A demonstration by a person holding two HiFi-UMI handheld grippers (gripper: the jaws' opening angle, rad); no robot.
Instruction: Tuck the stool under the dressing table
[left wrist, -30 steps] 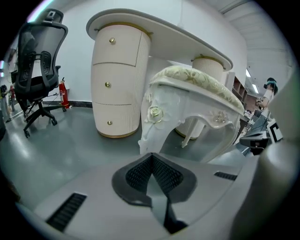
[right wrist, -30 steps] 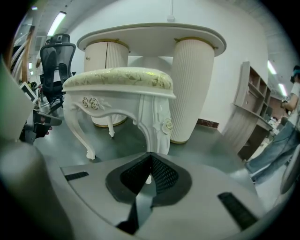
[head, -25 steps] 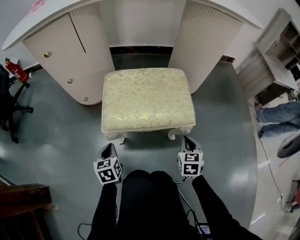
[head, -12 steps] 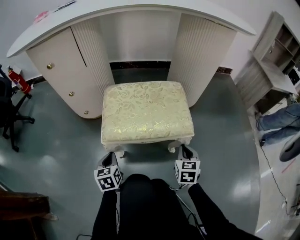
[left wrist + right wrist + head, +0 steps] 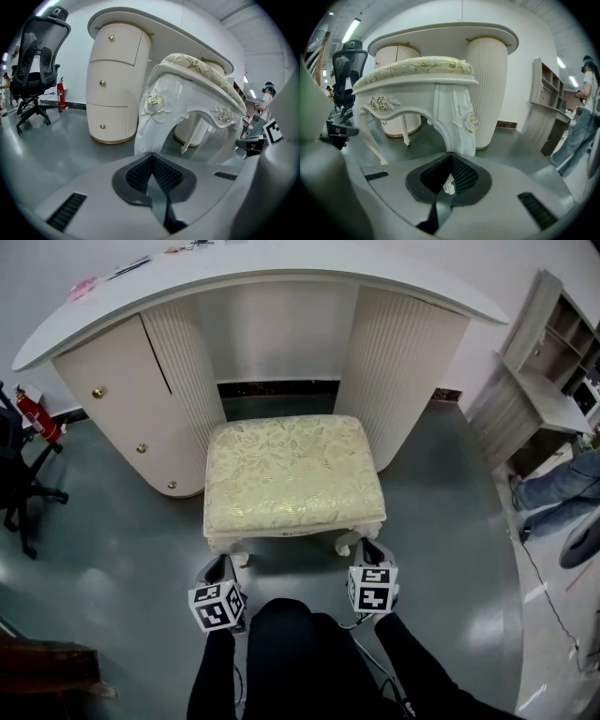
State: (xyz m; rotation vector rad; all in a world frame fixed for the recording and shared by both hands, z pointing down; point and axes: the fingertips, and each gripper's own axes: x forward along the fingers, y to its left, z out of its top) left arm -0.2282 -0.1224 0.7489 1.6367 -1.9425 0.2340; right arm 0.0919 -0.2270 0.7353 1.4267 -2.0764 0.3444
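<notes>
The cream, gold-patterned stool [image 5: 292, 479] stands on the grey floor, its back edge between the two ribbed pedestals of the white dressing table [image 5: 262, 282]. My left gripper [image 5: 218, 568] is shut, low at the stool's front left leg [image 5: 151, 119], its tips against the leg's foot. My right gripper [image 5: 371, 549] is shut too, at the front right leg [image 5: 452, 117]. In the right gripper view the leg's scrolled foot [image 5: 448, 185] shows through the hollow between the jaws. The left gripper [image 5: 151, 155] and right gripper [image 5: 451, 154] each point into the knee space.
A black office chair [image 5: 19, 474] and a red fire extinguisher [image 5: 39, 413] are at the left. A grey shelf unit [image 5: 544, 381] stands at the right, with a person's legs in jeans [image 5: 562, 488] and a floor cable [image 5: 539, 568] nearby.
The stool has slid a little farther toward the table's knee space. Both grippers have followed it, staying at its front legs.
</notes>
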